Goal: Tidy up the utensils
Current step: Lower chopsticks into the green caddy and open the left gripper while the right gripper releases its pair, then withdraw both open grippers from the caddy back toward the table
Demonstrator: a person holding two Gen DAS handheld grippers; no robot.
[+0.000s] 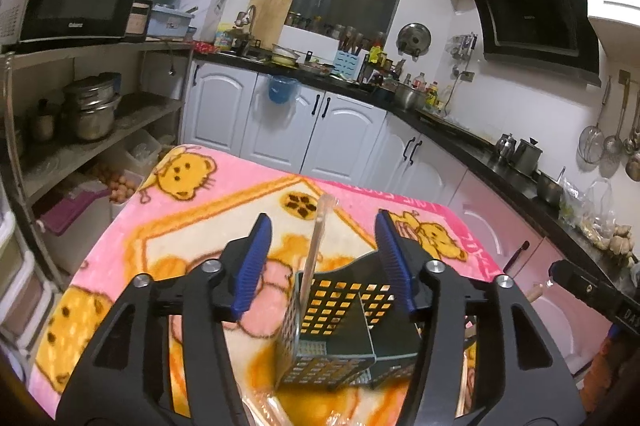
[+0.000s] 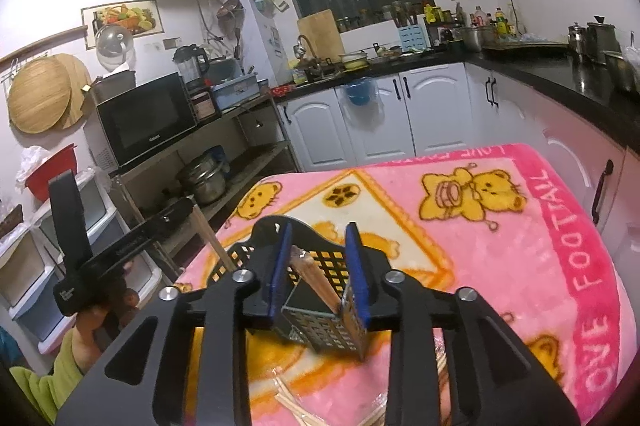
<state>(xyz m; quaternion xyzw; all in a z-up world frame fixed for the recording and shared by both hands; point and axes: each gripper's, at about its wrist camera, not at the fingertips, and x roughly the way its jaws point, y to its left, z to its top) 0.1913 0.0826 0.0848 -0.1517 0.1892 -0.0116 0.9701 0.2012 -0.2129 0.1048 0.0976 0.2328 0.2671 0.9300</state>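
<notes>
A black perforated utensil holder (image 1: 340, 330) stands on the pink bear blanket (image 1: 192, 202). A wrapped pair of chopsticks (image 1: 316, 246) stands upright in its left compartment, between my left gripper's (image 1: 324, 258) open fingers and touching neither. In the right wrist view the holder (image 2: 320, 310) sits under my right gripper (image 2: 320, 274), whose blue pads are apart with a wrapped chopstick pair (image 2: 316, 278) leaning between them into the right compartment. Whether the pads press it I cannot tell. The other chopsticks (image 2: 212, 238) lean at the left.
More wrapped chopsticks (image 2: 296, 402) lie on the blanket near the front edge. The left hand-held gripper (image 2: 100, 250) shows at the left of the right wrist view. Kitchen cabinets (image 1: 320, 122) and a black counter (image 1: 500, 154) stand behind the table, shelves (image 1: 80, 130) to the left.
</notes>
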